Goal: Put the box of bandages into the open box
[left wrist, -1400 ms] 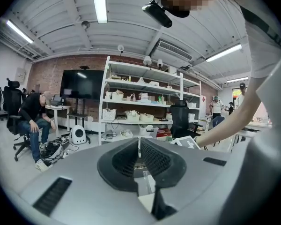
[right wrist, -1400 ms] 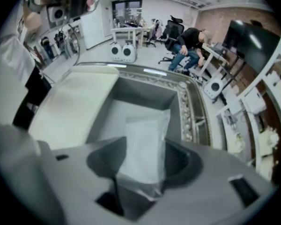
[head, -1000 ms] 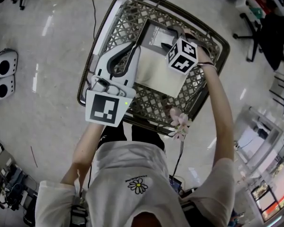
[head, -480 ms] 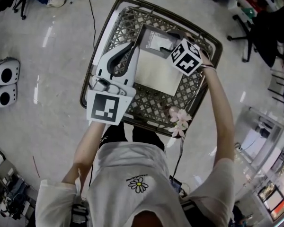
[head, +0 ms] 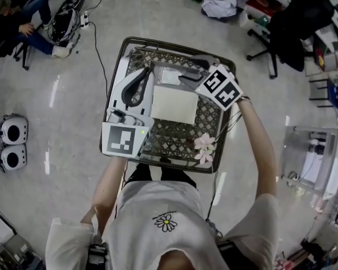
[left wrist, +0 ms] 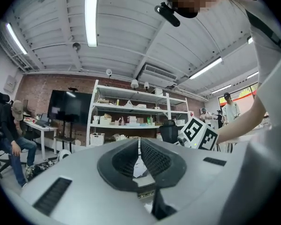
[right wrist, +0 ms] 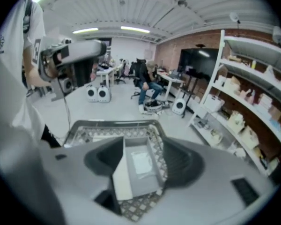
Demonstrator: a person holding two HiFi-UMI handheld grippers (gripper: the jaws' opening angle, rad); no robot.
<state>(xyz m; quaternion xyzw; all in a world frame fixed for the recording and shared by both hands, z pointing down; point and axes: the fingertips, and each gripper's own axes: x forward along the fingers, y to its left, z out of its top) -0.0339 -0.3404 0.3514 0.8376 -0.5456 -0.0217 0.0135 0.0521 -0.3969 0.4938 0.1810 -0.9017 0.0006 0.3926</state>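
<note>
Flat white box of bandages (right wrist: 141,163): apparently already inside grey open box (right wrist: 152,187), far edge of wire basket (head: 174,142), long axis along the box. Nearer right gripper (right wrist: 143,146) directly above, fingers apart, empty. Idle left gripper (left wrist: 139,146): fingers together.

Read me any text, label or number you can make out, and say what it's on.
No legible text anywhere.
Shirt: small print above the daisy, too small to read.
Left tool and right tool: square marker patterns only, no letters.
White packet in the open box: any print is too blurred to read.
</note>
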